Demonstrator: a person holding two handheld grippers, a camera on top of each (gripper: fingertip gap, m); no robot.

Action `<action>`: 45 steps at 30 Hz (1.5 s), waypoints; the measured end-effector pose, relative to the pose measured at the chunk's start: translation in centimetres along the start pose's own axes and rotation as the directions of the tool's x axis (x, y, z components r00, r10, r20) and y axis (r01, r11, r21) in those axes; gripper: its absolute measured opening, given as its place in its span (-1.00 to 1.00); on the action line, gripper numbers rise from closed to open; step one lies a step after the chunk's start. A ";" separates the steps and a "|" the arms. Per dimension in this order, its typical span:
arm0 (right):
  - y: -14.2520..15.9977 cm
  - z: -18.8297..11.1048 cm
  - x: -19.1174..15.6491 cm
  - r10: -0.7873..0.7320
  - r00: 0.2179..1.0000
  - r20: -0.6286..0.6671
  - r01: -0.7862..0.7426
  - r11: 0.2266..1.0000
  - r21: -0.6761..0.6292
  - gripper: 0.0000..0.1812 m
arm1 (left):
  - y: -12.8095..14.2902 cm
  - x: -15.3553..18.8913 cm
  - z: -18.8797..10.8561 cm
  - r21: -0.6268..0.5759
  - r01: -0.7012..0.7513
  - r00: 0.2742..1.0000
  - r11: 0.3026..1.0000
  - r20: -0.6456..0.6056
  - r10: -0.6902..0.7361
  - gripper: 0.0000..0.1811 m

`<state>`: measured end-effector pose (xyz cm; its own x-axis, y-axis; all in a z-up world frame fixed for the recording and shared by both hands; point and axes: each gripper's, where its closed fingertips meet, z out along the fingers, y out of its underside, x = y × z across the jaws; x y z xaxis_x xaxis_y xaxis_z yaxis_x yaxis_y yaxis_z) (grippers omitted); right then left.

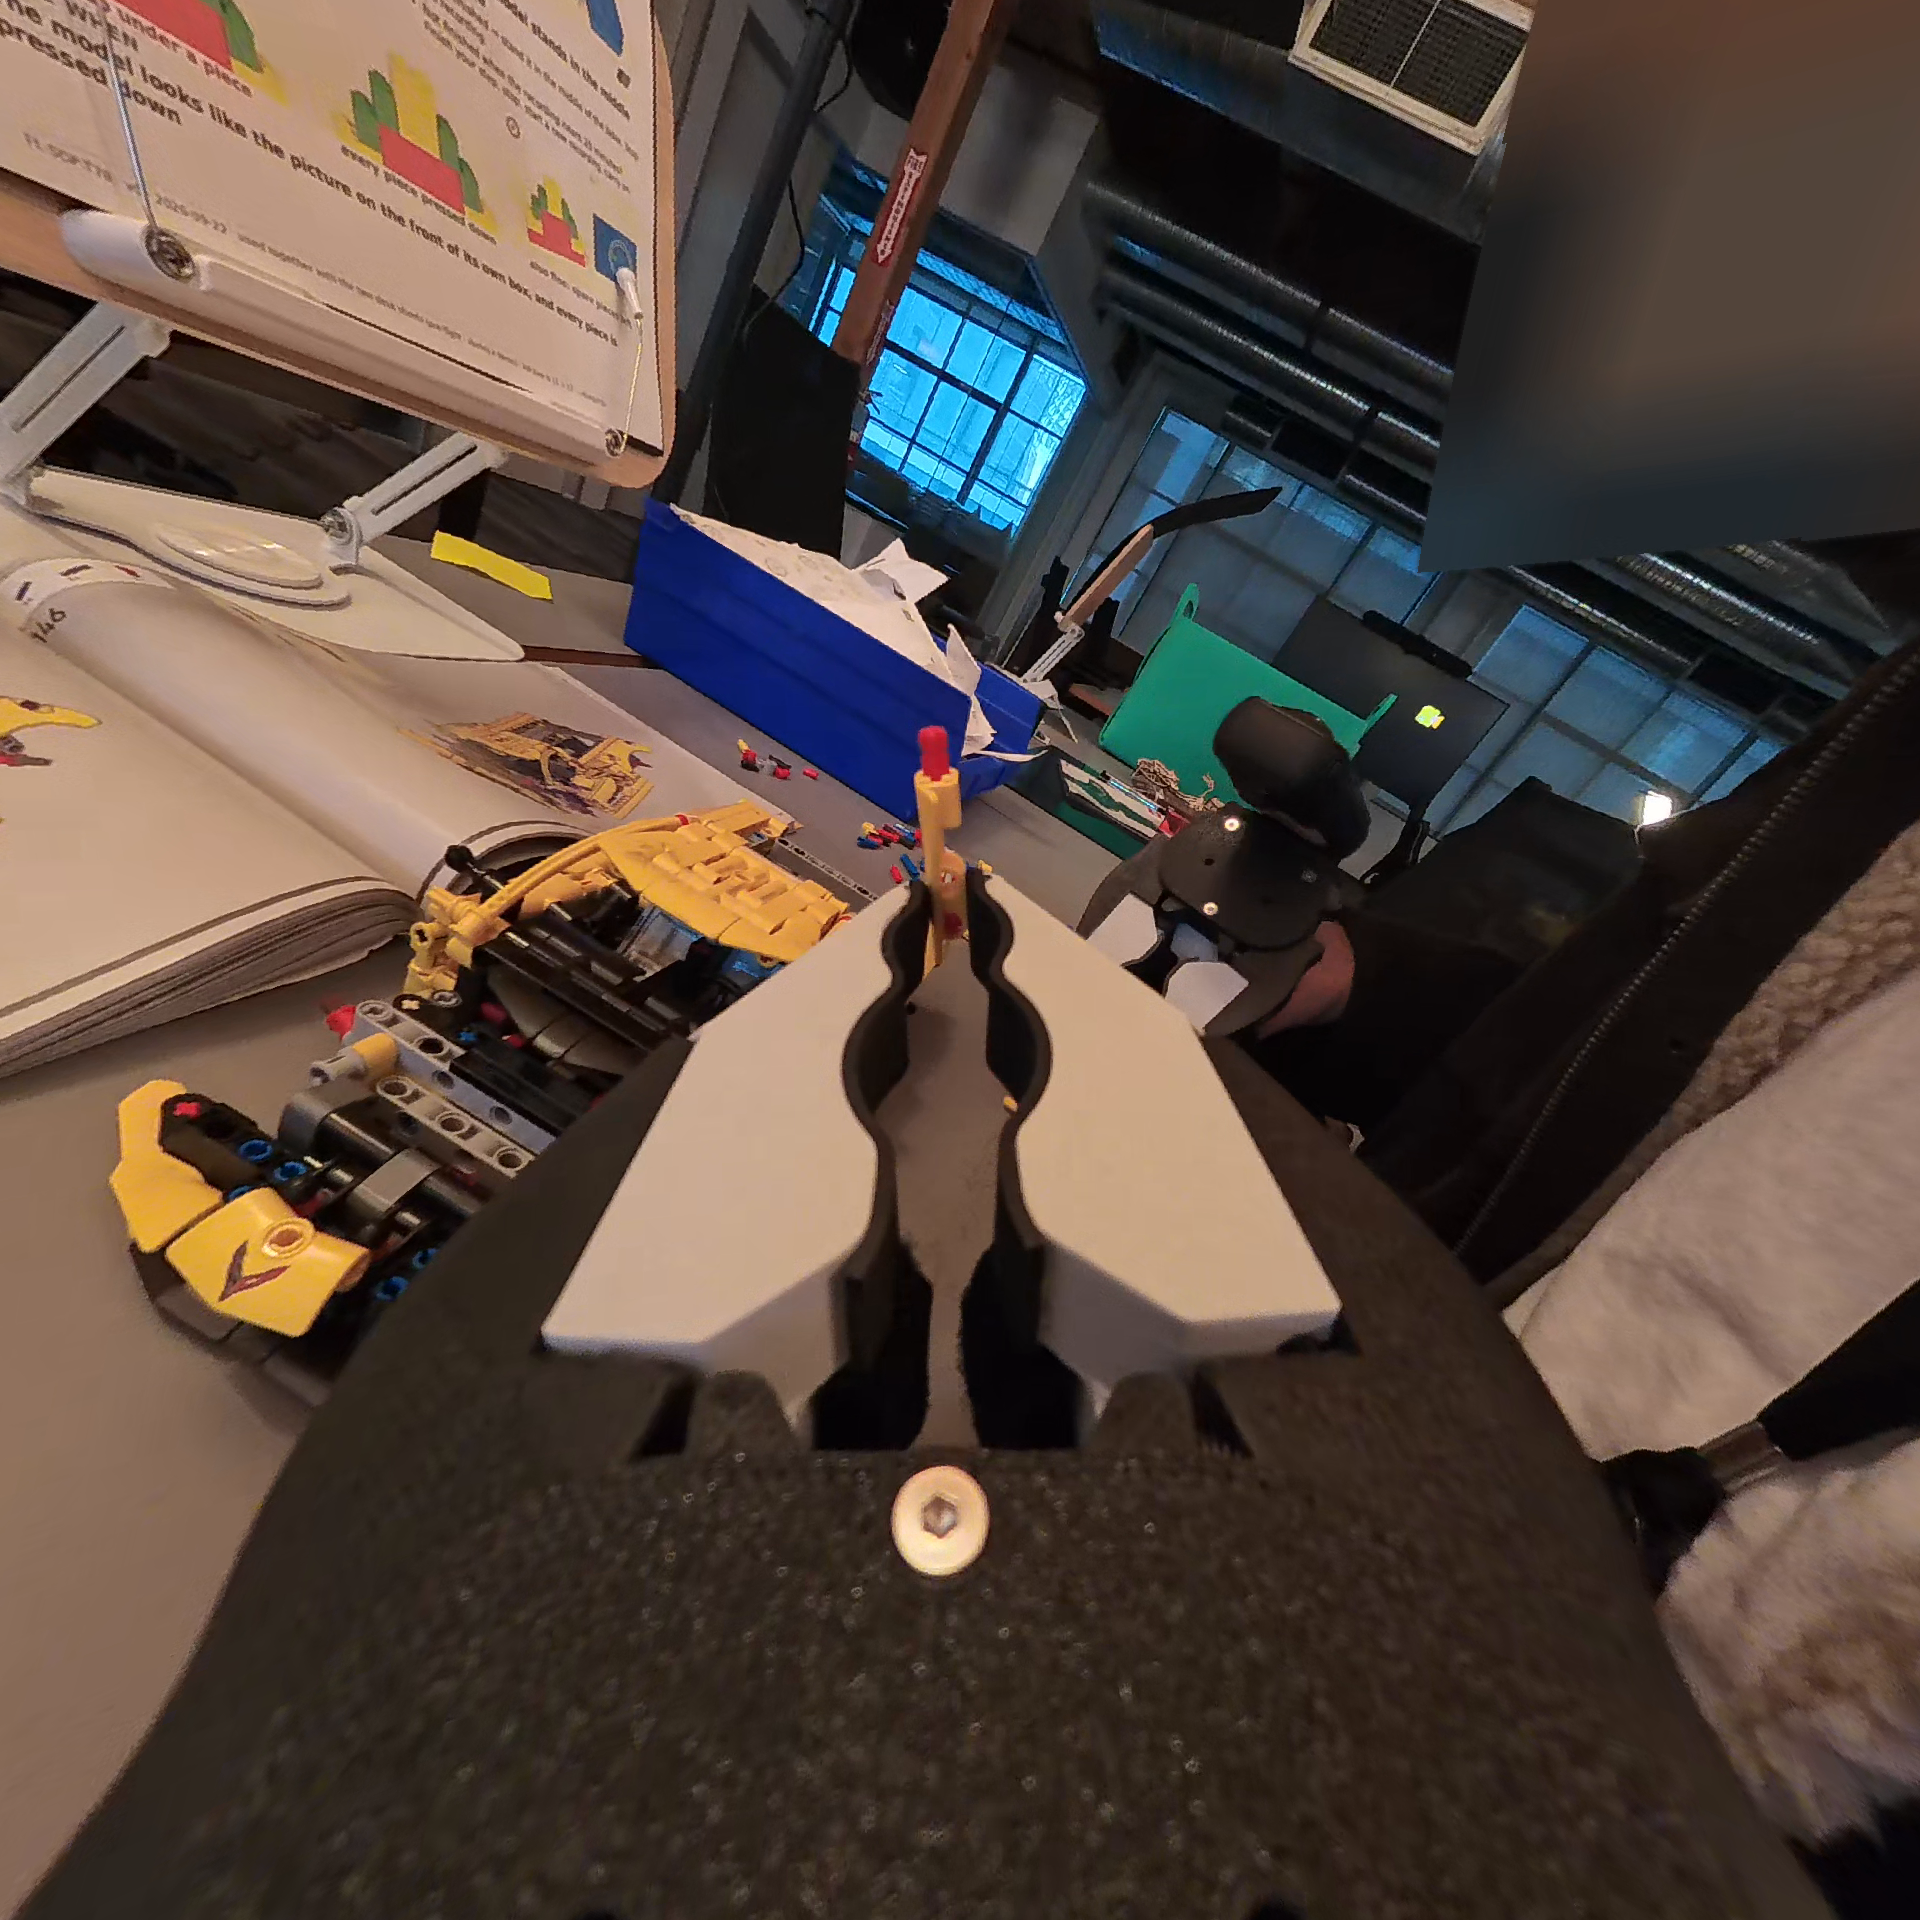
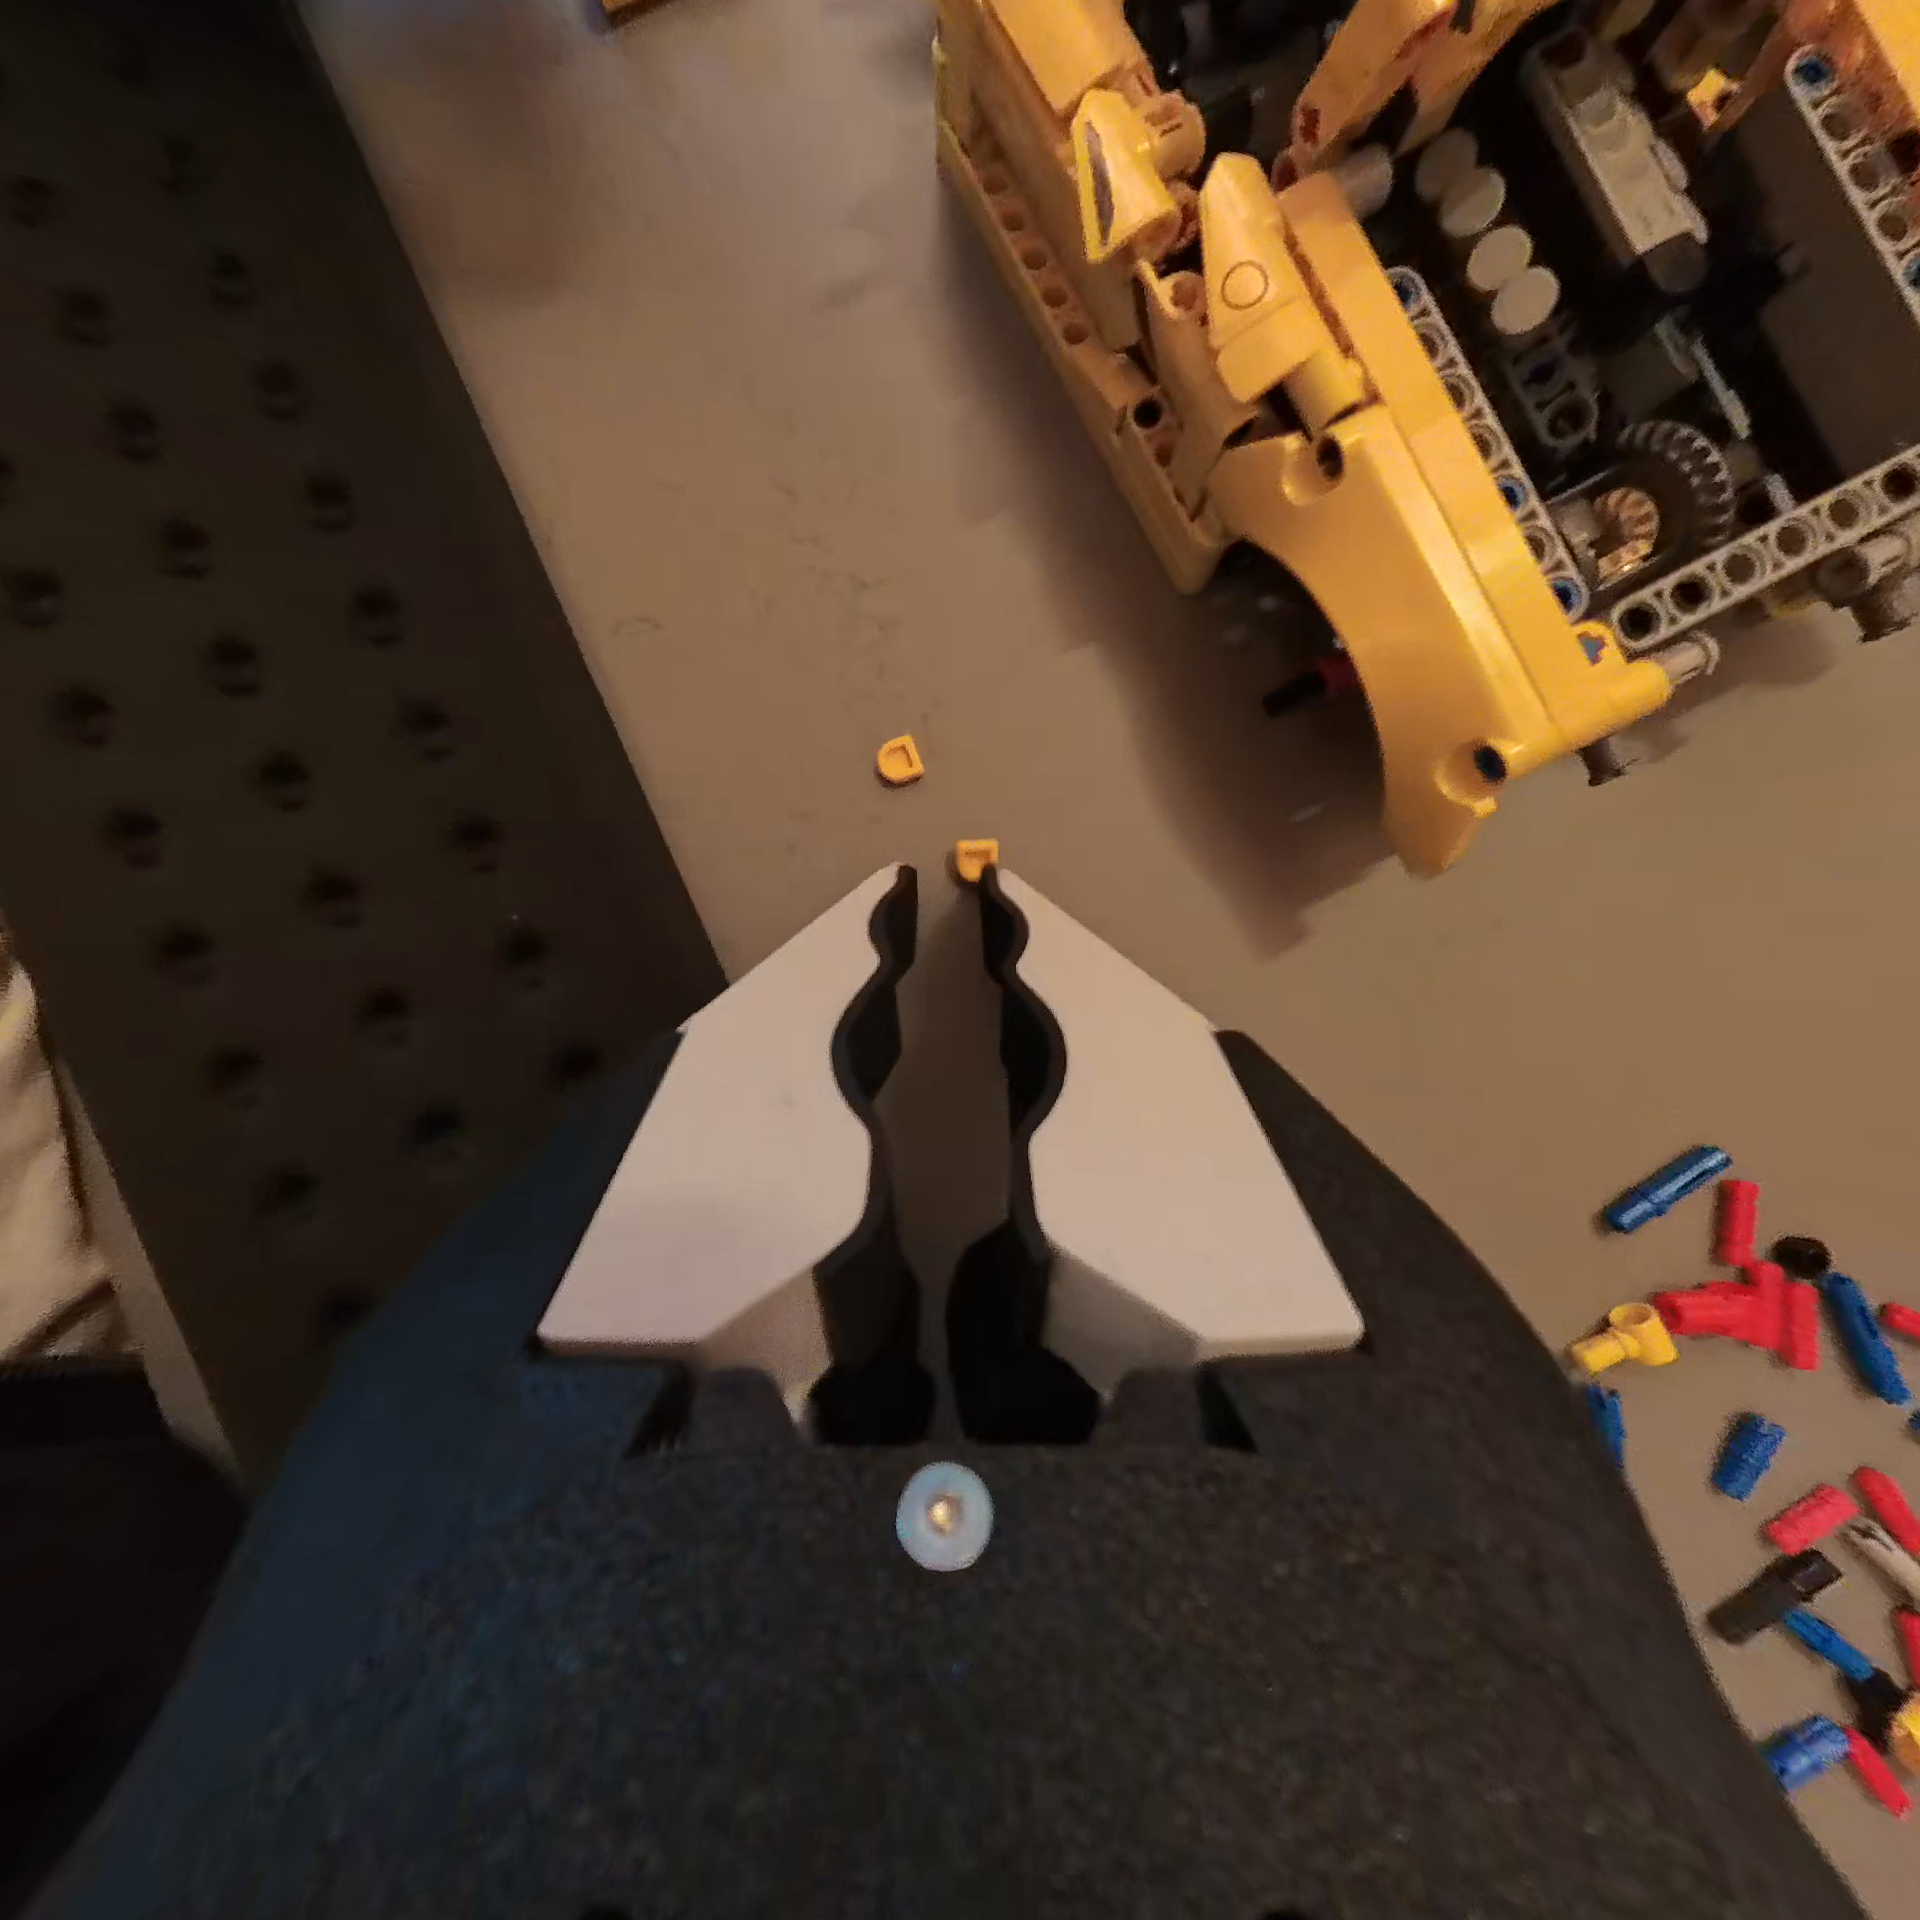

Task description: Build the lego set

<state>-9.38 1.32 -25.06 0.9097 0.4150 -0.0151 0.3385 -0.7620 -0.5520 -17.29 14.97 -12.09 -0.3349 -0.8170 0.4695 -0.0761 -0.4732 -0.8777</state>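
Yellow model cut off by top and right edges

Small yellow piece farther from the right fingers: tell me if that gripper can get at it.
Probably yes. The farther yellow piece lies alone on bare table, just beyond the right gripper, whose fingers are slightly apart.

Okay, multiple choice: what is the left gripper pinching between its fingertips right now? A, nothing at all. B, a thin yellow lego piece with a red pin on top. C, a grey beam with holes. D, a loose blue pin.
B: in the left wrist view the left gripper is shut on the thin yellow lego piece with a red pin on top, which sticks up out of its fingertips.
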 end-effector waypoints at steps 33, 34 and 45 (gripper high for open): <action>-15.4 -4.1 -3.8 0.000 0.934 0.358 -0.233 0.761 0.605 -0.92 | 1.3 1.2 0.3 -0.065 0.044 0.997 0.997 -0.060 -0.048 -0.92; -15.3 -4.1 -3.6 0.012 0.934 0.358 -0.240 0.761 0.602 -0.92 | 1.5 1.3 0.4 -0.070 0.039 0.997 0.997 -0.069 -0.044 -0.92; -5.1 2.7 -3.7 -0.032 0.986 0.166 0.030 0.999 0.012 -0.92 | 1.1 2.1 0.7 -0.044 0.043 0.992 0.998 -0.118 -0.048 -0.92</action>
<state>-15.09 5.01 -24.47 0.8461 0.5155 -0.1357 0.3628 -0.7434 -0.5619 -17.45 12.52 -12.04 -0.4394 -0.7489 0.4960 -0.1318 -0.4924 -0.8603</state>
